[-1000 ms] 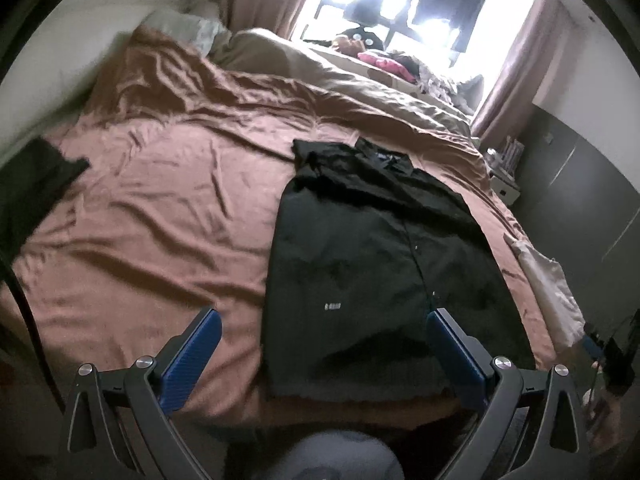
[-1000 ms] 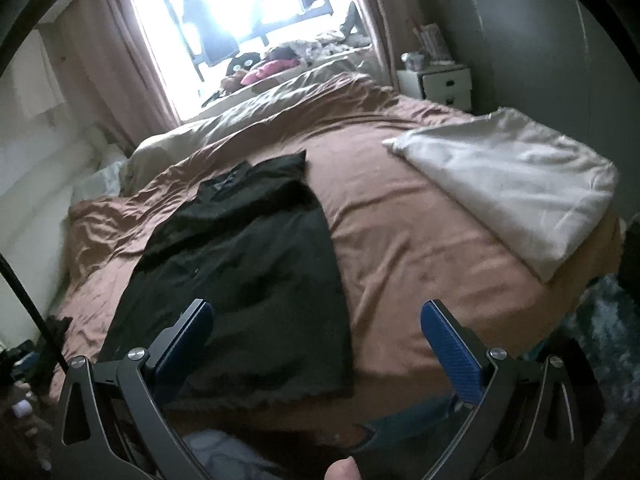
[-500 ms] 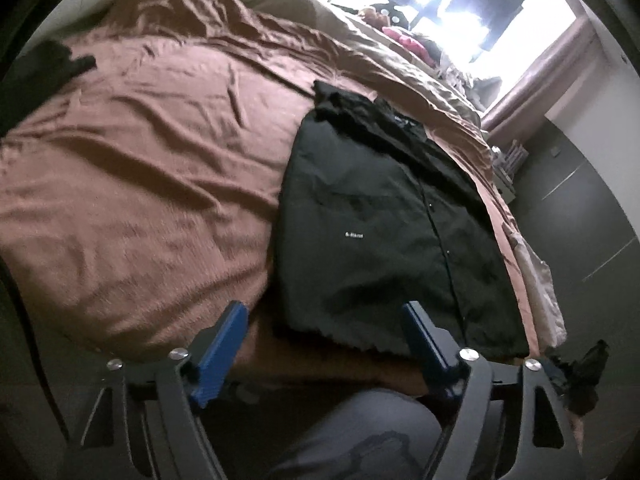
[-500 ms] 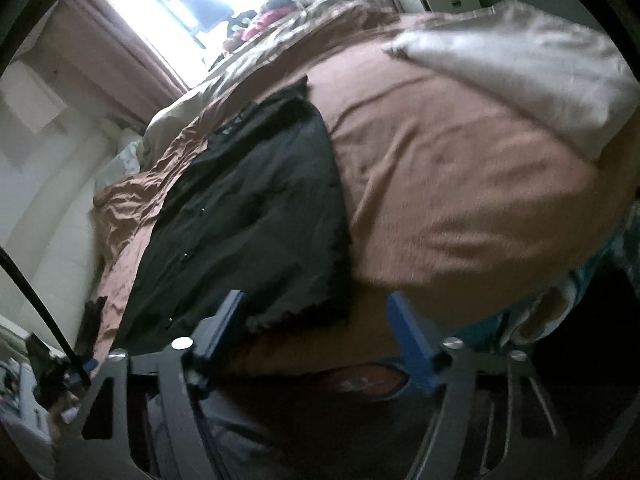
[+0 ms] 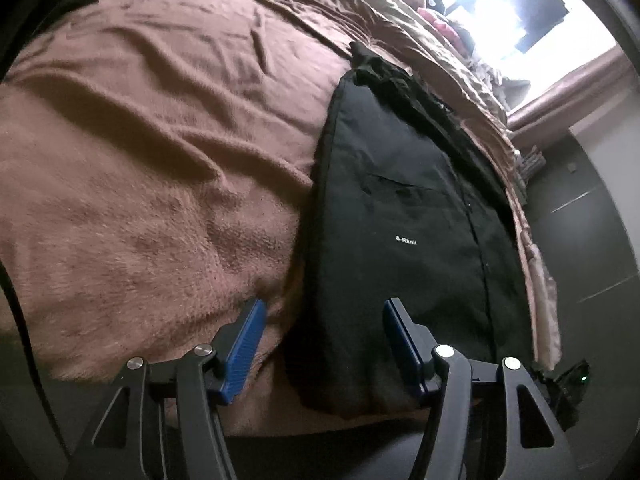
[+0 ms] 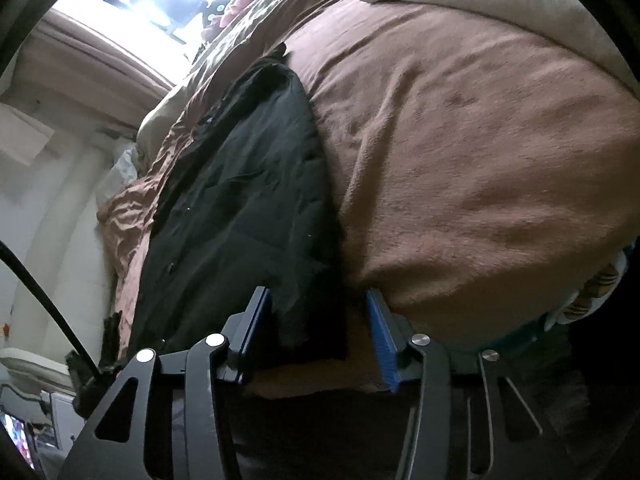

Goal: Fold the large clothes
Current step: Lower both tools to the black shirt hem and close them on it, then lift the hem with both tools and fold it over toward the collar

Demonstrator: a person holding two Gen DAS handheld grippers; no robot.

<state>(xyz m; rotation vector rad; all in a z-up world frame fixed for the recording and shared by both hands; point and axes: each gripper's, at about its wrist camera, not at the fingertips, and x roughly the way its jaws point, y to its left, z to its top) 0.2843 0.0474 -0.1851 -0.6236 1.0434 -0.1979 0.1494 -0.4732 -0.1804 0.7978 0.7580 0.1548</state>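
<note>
A black button-up shirt [image 5: 408,216] lies flat on a brown blanket [image 5: 152,168], sleeves folded in, hem toward me at the bed's near edge. My left gripper [image 5: 324,312] is open, its blue pads straddling the shirt's left hem corner. The shirt also shows in the right wrist view [image 6: 248,208]. My right gripper [image 6: 318,300] is open around the frayed right hem corner. Neither pair of pads has closed on the cloth.
A beige folded duvet [image 6: 500,4] lies on the bed's right side. Pillows and clutter sit by the bright window [image 5: 532,12]. A dark wardrobe [image 5: 592,216] stands right of the bed. A dark cable [image 6: 44,292] crosses at lower left.
Both grippers have dropped low and moved forward to the bed's near edge, narrowing somewhat, and now straddle the shirt's two hem corners.
</note>
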